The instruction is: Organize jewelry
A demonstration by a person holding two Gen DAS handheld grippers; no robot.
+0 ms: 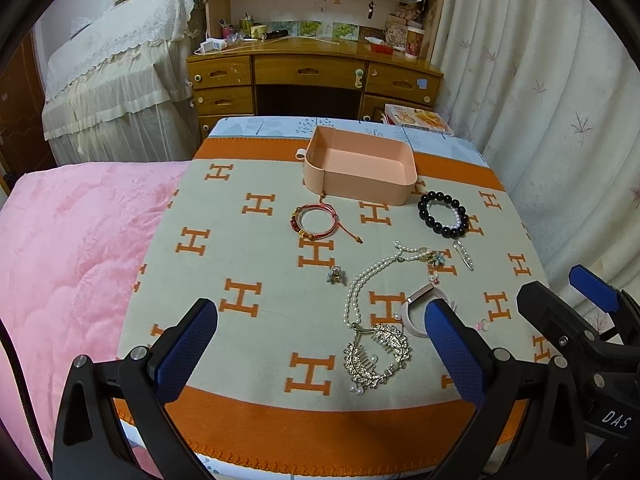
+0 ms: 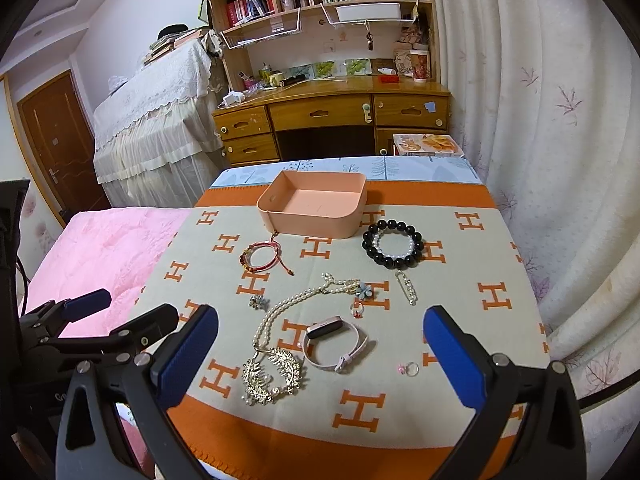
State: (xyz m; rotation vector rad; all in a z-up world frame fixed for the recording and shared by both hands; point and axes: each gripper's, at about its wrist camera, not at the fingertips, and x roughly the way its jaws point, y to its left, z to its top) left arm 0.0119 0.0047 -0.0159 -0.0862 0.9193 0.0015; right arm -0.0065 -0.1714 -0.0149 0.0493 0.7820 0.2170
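Left hand-held gripper (image 1: pixel 320 344): spread wide, empty, over near blanket (image 1: pixel 256 264). Right hand-held gripper (image 2: pixel 320 352): likewise released, holding nothing. Between and beyond: gold hair comb (image 2: pixel 272 376), pearl necklace (image 2: pixel 280 312), white watch (image 2: pixel 332 340), black bead bracelet (image 2: pixel 394 244), red cord bracelet (image 2: pixel 260 258). Far: pink tray (image 2: pixel 316 210), interior bare.

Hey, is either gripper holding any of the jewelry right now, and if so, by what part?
Nothing is held. The left gripper and right gripper are both open above the blanket, with all jewelry lying loose.
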